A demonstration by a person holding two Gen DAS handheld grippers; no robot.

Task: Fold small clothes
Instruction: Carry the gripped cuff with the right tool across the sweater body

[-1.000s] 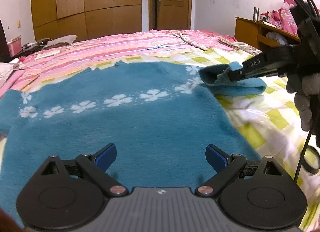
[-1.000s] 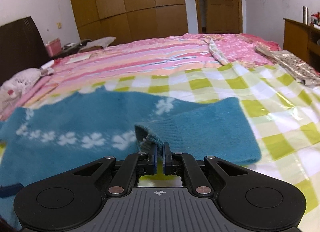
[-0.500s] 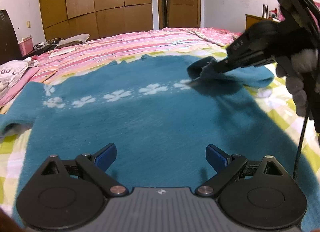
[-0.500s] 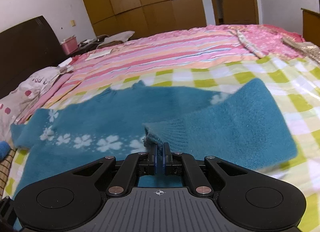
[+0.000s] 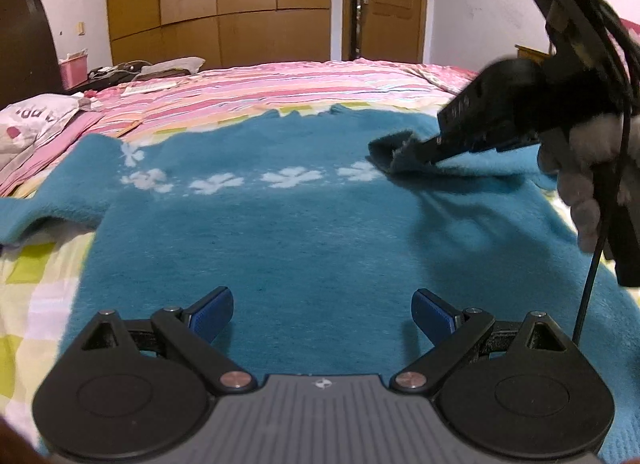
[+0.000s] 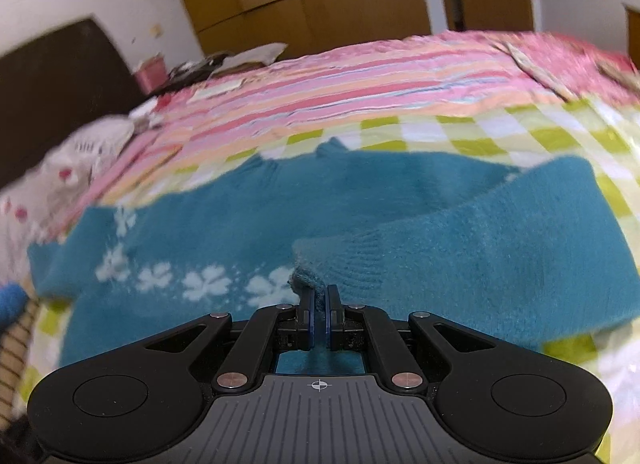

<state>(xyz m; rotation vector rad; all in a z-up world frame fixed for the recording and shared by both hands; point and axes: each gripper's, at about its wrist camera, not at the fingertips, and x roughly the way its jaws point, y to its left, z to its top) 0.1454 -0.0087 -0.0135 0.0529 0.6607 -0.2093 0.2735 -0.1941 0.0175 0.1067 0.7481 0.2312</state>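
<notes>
We see a teal sweater (image 5: 304, 240) with a row of white flowers across its chest, spread flat on the bed (image 5: 280, 80), lying mostly on a yellow-green checked sheet (image 6: 532, 132) with a pink striped cover (image 6: 360, 76) beyond it. Our right gripper (image 6: 319, 306) has its fingers pressed together on the ribbed cuff (image 6: 340, 260) of one sleeve (image 6: 500, 248); a bit of the knit shows pinched between the blue pads. That sleeve is drawn in over the body of the sweater, its cuff lying near the last white flower in the row, while the rest of the sleeve stretches out to the right across the checked sheet. From the left wrist view the same right gripper (image 5: 416, 150) comes in from the right side, gripped by a gloved hand (image 5: 580, 184), with the cuff bunched at its tip just above the sweater's chest. Our left gripper (image 5: 322, 314) hovers over the lower part of the sweater with its fingers spread wide and nothing between them. The other sleeve (image 5: 48, 212) lies stretched out to the left. A pillow (image 5: 36, 120) sits at the left edge of the bed, and a wooden wardrobe (image 5: 220, 0) and door (image 5: 388, 4) stand behind.
</notes>
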